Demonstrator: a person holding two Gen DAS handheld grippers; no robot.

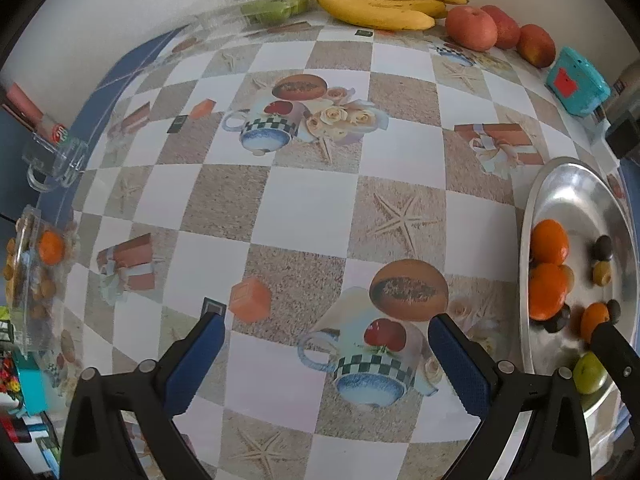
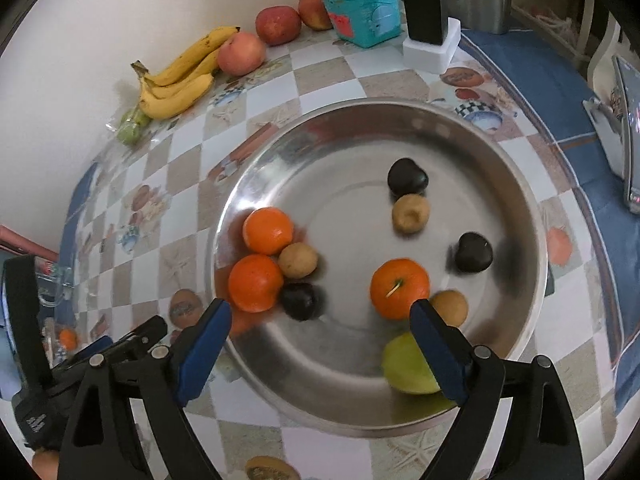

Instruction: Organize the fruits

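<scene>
A round metal tray [image 2: 360,120] holds three oranges [image 2: 267,230], dark plums [image 2: 407,178], brownish small fruits [image 2: 411,213] and a green fruit [image 2: 404,364]. My right gripper [image 2: 320,320] is open and empty above the tray's near side; the green fruit lies by its right finger. My left gripper [image 1: 326,340] is open and empty over the checkered tablecloth, left of the tray [image 1: 576,184]. Bananas [image 1: 380,0], red apples [image 1: 472,28] and bagged green fruit [image 1: 276,4] lie at the far edge by the wall.
A teal box [image 1: 578,80] sits at the back right, next to a black charger on a white block [image 2: 428,24]. A glass mug [image 1: 56,160] and a clear container with an orange [image 1: 40,256] stand at the left edge.
</scene>
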